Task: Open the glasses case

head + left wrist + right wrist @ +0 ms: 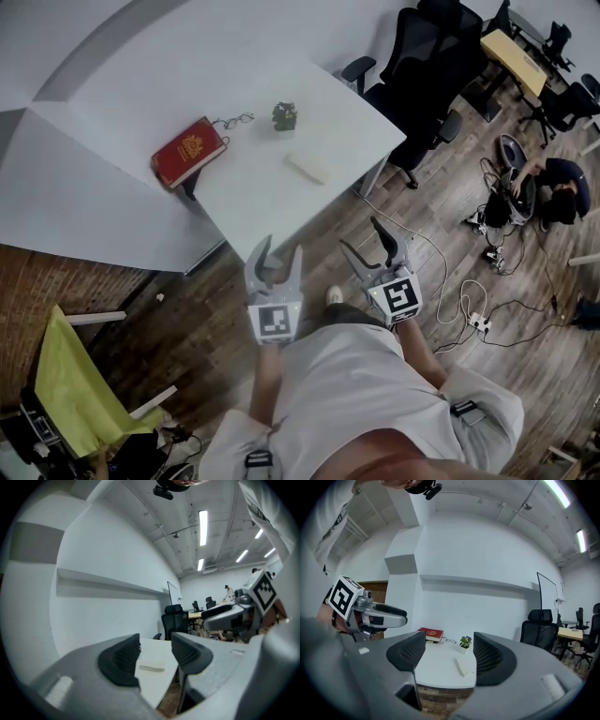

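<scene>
1. The left gripper (279,255) is held in the air over the wood floor (187,309), short of the white surface (141,84); its jaws are spread, with nothing between them.
2. The right gripper (363,236) is just beside it, also over the floor near the surface's front corner; its jaws are spread too and grip nothing.
3. The glasses case (307,167), a pale oblong, lies flat on the surface near its front right edge; it looks closed, and it is well apart from both grippers.
4. Behind the case stands a small potted plant (284,116); a pair of glasses (232,120) lies to the plant's left; a red book (188,151) lies near the surface's left corner.
5. Black office chairs (422,66) stand to the right of the surface; cables (469,309) trail over the floor; a person (561,187) sits low at the far right.
</scene>
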Demonstrator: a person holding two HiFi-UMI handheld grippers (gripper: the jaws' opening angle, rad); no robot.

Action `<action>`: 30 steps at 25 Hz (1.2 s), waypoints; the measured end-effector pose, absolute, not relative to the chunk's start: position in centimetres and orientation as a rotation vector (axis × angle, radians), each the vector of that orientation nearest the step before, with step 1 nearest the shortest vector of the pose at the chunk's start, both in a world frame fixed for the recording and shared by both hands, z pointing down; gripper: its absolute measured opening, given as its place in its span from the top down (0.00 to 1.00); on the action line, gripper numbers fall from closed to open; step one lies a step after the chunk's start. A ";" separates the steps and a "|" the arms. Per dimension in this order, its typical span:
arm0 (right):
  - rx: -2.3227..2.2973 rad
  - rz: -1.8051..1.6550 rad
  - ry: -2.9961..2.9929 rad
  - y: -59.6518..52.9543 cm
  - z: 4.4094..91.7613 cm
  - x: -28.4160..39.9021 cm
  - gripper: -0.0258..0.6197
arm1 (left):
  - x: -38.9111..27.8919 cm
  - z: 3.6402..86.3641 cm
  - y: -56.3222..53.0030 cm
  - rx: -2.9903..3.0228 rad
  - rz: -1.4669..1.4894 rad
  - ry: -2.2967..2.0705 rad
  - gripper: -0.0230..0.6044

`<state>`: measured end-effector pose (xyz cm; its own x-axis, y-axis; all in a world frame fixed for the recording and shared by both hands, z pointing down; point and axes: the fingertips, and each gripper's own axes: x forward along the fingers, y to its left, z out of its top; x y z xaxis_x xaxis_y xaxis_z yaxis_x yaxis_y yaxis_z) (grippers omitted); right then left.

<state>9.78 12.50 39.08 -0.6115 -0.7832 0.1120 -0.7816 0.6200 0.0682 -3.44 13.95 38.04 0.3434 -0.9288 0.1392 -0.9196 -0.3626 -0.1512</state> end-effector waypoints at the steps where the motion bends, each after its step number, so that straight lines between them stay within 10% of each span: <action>1: 1.311 -0.006 -2.707 11.9 39.2 10.1 0.48 | -3.1 38.0 13.5 -2.532 -0.320 1.751 0.63; 30: 1.290 0.045 -2.711 -0.3 40.3 10.3 0.48 | -2.9 38.5 1.5 -2.487 -0.329 1.729 0.63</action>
